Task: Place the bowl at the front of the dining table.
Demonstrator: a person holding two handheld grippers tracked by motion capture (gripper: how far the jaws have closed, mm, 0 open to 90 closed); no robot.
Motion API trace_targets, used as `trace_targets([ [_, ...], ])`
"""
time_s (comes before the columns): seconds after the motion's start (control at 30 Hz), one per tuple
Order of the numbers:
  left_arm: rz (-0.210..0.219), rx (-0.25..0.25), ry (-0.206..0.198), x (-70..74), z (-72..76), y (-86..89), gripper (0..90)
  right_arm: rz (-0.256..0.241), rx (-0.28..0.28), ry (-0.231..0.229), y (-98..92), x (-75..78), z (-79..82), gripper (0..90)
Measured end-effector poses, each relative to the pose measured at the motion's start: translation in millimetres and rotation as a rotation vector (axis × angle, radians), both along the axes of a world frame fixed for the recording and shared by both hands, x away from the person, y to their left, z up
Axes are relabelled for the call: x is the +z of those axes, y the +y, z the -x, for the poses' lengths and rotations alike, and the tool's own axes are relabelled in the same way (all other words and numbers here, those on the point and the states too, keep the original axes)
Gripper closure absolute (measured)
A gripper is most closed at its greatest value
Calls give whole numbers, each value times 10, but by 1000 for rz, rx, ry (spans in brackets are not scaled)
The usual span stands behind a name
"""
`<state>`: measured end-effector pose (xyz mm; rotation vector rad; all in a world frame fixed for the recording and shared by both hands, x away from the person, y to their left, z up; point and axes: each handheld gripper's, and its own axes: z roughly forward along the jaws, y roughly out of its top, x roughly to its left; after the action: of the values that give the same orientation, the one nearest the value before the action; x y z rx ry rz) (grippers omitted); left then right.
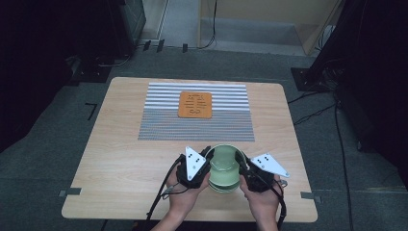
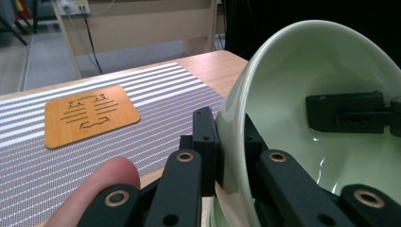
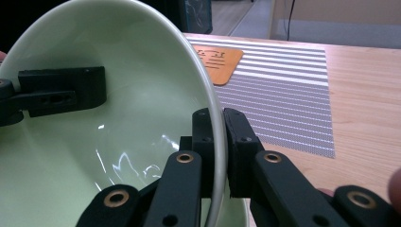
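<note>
Near the table's front edge, the left gripper [image 1: 204, 162] and right gripper [image 1: 244, 166] each pinch opposite rims of a smooth, glossy pale-green bowl [image 1: 224, 169]. Beyond lies a striped woven placemat [image 1: 159, 122], with a square wooden coaster [image 1: 195, 104] on it.

Grey carpet floor [image 1: 48, 139], black cables [image 1: 312, 114], pale wooden furniture [image 1: 269, 19] behind, dark surroundings

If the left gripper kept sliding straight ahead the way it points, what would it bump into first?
Probably the orange wooden coaster on the striped mat; depth is unclear. The left gripper is clamped on the pale green bowl's rim.
</note>
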<state>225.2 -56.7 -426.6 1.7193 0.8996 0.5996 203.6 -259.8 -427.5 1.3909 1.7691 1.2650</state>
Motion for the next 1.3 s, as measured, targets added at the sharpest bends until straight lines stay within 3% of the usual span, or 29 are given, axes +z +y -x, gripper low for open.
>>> trace_targets([
  [0.03, 0, 0, 0, 0, 0, 0, 819, 0, 0, 0, 0, 0, 0, 851],
  [0.1, 39, -38, 45, -1, -34, 44, 772, 3, 3, 0, 8, -13, -9, 851],
  [0.13, 43, -44, 59, 2, -42, 65, 608, 27, 2, -4, 20, -26, -15, 851],
  [0.17, 41, -42, 63, 5, -38, 82, 608, 27, 2, -4, 20, -26, -15, 851],
  [0.27, 54, -40, 86, 45, -33, 193, 250, 34, 5, -8, 23, -40, -23, 851],
  [0.33, 74, -61, 116, 66, -44, 276, 170, 35, 3, -13, 29, -36, -22, 851],
  [0.47, 93, -72, 140, 89, -39, 458, 142, 38, 7, -18, 45, -29, -38, 851],
  [0.6, 75, -76, 117, 97, -2, 594, 113, 35, 7, -20, 60, -19, -59, 851],
  [0.67, 69, -50, 109, 100, 14, 702, 113, 35, 9, -22, 71, -4, -69, 850],
  [0.9, 131, 39, 136, 7, -23, 1223, 113, 34, 7, -29, 92, 51, -120, 850],
  [0.93, 124, 83, 140, -48, -34, 1364, 113, 36, 8, -30, 99, 64, -136, 850],
  [0.97, 124, 83, 140, -48, -34, 1364, 113, 36, 8, -30, 99, 64, -136, 850],
  [1.0, 113, 116, 141, -111, -40, 1489, 113, 37, 10, -28, 100, 70, -153, 850],
  [1.07, 96, 137, 141, -144, -41, 1541, 113, 36, 9, -26, 103, 72, -162, 850],
  [1.17, 30, 206, 148, -283, -44, 1738, 113, 31, 9, -20, 108, 76, -218, 850],
  [1.3, 9, 251, 179, -379, -68, 1907, 113, 29, 9, -16, 117, 91, -270, 850],
])
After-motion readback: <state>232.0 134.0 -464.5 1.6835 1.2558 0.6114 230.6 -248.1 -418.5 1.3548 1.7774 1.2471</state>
